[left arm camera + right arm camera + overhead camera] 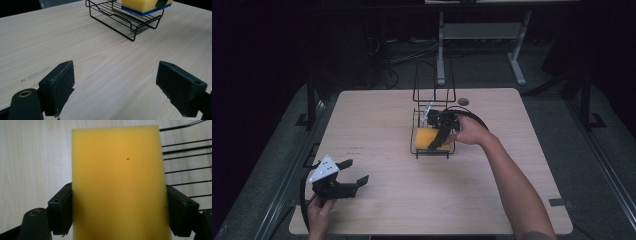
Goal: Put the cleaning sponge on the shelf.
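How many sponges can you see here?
1. The yellow sponge with a blue underside lies in the black wire rack near the middle of the table, and the right gripper has its jaws on either side of it. None other visible.

Your left gripper (353,173) is matt black, with a grey three-cornered plate on top, dotted with small dark holes, and a black cable curving off its rear. Its two jaws are blocky black pads with scuffed, whitish edges; a brass-ringed hole sits in the arm behind one pad, and small screw holes mark the pad tops. Your right gripper (439,142) is black too, with the same brass-ringed hole, and a thick black cable arches behind it. Your forearms are bare, no sleeves.
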A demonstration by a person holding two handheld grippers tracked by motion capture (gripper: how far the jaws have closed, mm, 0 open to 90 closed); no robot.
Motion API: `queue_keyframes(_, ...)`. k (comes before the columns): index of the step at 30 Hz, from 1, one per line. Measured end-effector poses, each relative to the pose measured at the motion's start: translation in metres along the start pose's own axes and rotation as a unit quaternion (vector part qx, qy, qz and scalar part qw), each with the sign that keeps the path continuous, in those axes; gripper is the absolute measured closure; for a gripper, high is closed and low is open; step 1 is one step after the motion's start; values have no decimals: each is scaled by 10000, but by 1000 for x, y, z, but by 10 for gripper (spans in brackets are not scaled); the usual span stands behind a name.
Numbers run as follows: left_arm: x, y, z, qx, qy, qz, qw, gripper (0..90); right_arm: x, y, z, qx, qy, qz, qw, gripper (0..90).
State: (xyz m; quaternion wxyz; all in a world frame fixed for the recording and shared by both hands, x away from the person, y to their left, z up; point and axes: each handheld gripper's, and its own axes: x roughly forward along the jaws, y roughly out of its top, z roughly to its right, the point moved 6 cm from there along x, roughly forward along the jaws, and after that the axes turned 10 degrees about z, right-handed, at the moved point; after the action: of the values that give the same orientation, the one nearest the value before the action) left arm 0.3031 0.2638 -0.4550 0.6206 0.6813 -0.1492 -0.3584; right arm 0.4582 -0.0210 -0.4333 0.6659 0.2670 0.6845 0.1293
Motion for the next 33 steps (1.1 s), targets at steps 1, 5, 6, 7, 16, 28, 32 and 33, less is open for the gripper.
queue_keyframes(1,0,0,0,7,2,-11,10000,146,1,0,1,14,3,25,10000,211)
queue_keyframes(5,0,0,0,10,1,-3,10000,146,3,-1,7,1,-82,-131,9999,211)
queue_keyframes(6,0,0,0,7,3,-5,10000,146,4,1,9,10,-76,-106,9999,211)
queue_keyframes(7,0,0,0,7,5,-9,10000,146,5,1,10,4,-83,-124,9999,211)
queue_keyframes(16,2,0,1,5,3,-19,10000,146,12,-1,16,76,-81,-127,9999,210)
queue_keyframes(28,5,-1,1,41,31,-68,10000,146,18,-6,25,85,-128,-58,9999,208)
queue_keyframes(32,5,-1,0,48,48,-58,10000,146,21,-7,25,81,-126,-82,9999,207)
queue_keyframes(33,4,-1,0,51,52,-59,10000,146,22,-7,26,78,-135,-84,9998,208)
